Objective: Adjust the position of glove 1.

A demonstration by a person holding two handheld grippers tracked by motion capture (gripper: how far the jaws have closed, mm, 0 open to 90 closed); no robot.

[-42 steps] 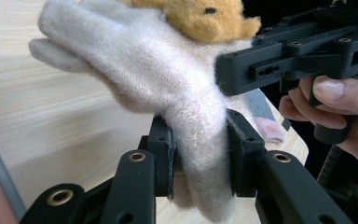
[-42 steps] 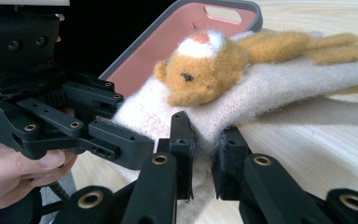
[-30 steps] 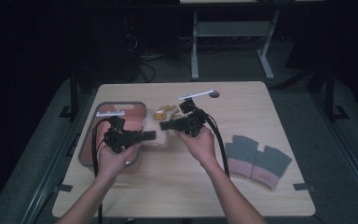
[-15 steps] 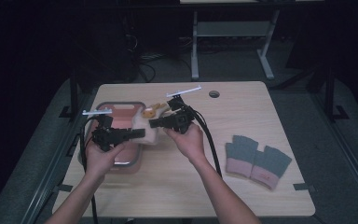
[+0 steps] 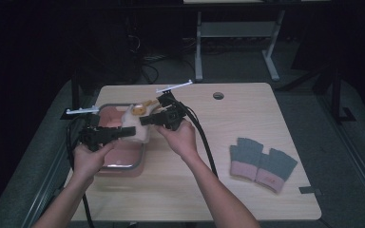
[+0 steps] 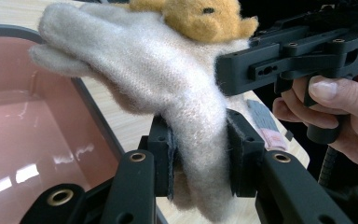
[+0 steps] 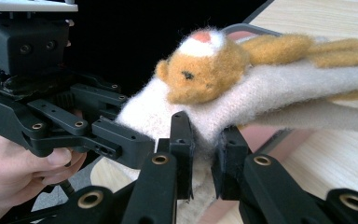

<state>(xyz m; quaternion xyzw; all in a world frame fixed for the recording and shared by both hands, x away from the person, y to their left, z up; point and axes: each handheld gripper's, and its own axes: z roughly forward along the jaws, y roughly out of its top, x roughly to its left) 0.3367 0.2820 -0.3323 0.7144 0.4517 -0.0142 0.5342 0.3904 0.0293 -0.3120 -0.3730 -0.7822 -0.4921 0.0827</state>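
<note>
Both grippers clamped on one fluffy mitten, held up over the tray!

The pale wooden table [image 5: 247,190] spreads across the high view, and at its left end sits the shallow pink metal-rimmed tray [image 5: 123,161]. Near the table's right edge lies a pair of grey knitted fingerless gloves with pink cuffs [image 5: 261,164], well apart from the action. Above the tray's near right corner hangs the cream woolly mitten with a small orange plush bear on it [image 5: 135,124], clear of the tabletop. The left gripper [image 6: 200,156] has its jaws pinched tight on the mitten's cuff end, wool bulging out between the pads. The right gripper [image 7: 204,149] bites the mitten's edge just below the bear, jaws squeezed nearly together on the fabric.
</note>
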